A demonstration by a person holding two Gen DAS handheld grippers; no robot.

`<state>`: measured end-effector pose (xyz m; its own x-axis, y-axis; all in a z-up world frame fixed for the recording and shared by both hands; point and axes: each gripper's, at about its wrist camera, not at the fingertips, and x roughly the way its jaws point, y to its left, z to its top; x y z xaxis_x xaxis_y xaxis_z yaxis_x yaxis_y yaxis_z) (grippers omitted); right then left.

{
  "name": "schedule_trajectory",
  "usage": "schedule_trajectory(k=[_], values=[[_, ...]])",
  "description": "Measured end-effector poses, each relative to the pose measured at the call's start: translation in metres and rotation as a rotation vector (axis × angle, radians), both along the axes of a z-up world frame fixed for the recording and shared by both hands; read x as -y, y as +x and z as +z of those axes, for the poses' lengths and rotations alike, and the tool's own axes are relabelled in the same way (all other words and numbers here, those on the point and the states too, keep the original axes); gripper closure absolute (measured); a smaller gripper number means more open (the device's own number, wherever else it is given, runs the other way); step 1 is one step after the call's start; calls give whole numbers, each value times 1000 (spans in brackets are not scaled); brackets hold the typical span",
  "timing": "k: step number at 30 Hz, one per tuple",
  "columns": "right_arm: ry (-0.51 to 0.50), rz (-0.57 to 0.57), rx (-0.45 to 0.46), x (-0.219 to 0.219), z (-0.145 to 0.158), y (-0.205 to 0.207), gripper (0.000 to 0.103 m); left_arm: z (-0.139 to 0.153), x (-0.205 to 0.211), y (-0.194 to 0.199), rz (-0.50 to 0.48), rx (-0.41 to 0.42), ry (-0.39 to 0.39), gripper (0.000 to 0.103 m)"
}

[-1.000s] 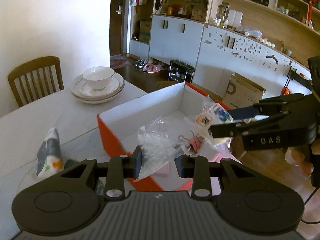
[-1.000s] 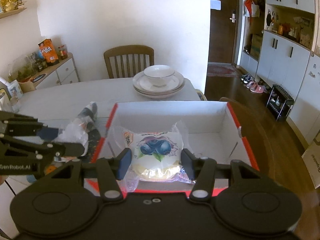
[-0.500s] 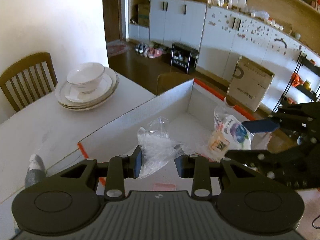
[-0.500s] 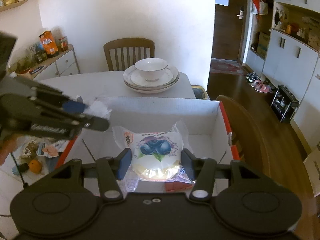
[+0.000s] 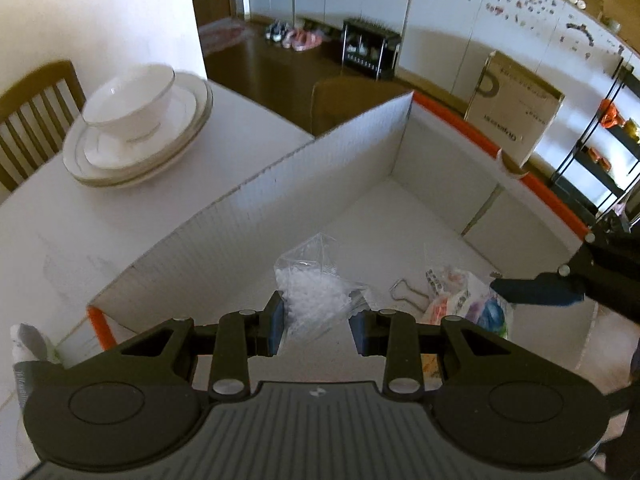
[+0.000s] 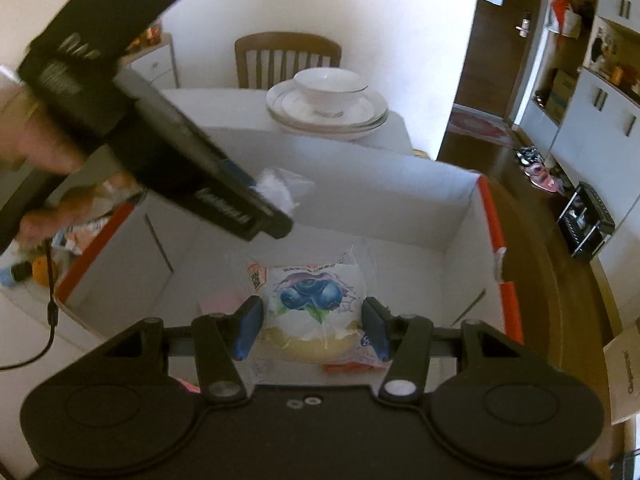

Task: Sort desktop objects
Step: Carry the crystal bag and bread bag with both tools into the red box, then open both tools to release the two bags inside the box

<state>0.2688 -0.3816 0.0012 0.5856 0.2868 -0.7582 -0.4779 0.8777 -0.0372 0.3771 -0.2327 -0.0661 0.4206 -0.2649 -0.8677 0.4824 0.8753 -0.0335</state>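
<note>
My left gripper (image 5: pixel 318 328) is shut on a clear plastic bag of small white pieces (image 5: pixel 316 296) and holds it over the inside of the white cardboard box with orange rims (image 5: pixel 540 196). The right wrist view shows that gripper (image 6: pixel 276 216) coming in from the upper left with the bag (image 6: pixel 280 188) at its tip. My right gripper (image 6: pixel 314 330) is shut on a blueberry bun packet (image 6: pixel 316 300), low inside the same box (image 6: pixel 492 216). From the left wrist view, the right gripper (image 5: pixel 536 292) and its packet (image 5: pixel 472 308) sit at the right.
A binder clip (image 5: pixel 406 291) and a pink note (image 6: pixel 220 302) lie on the box floor. A bowl on stacked plates (image 5: pixel 136 120) stands on the white table (image 5: pixel 60 240) behind the box, with a wooden chair (image 6: pixel 286 56) beyond. Small packets lie left of the box (image 6: pixel 36 268).
My left gripper has carried the bag from the box's near edge to over its inside and tilted downward. The right gripper has sunk lower into the box with the bun packet.
</note>
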Motion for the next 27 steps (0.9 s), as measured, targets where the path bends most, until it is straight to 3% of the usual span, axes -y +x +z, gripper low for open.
schedule_trajectory(k=[18,27], values=[[-28,24,-70,-15,-22,24,49,-41,2,15,16,-160,47,70],[-48,39,-101,-23,-26,32,46,-43,4,20,16,-177,58,69]])
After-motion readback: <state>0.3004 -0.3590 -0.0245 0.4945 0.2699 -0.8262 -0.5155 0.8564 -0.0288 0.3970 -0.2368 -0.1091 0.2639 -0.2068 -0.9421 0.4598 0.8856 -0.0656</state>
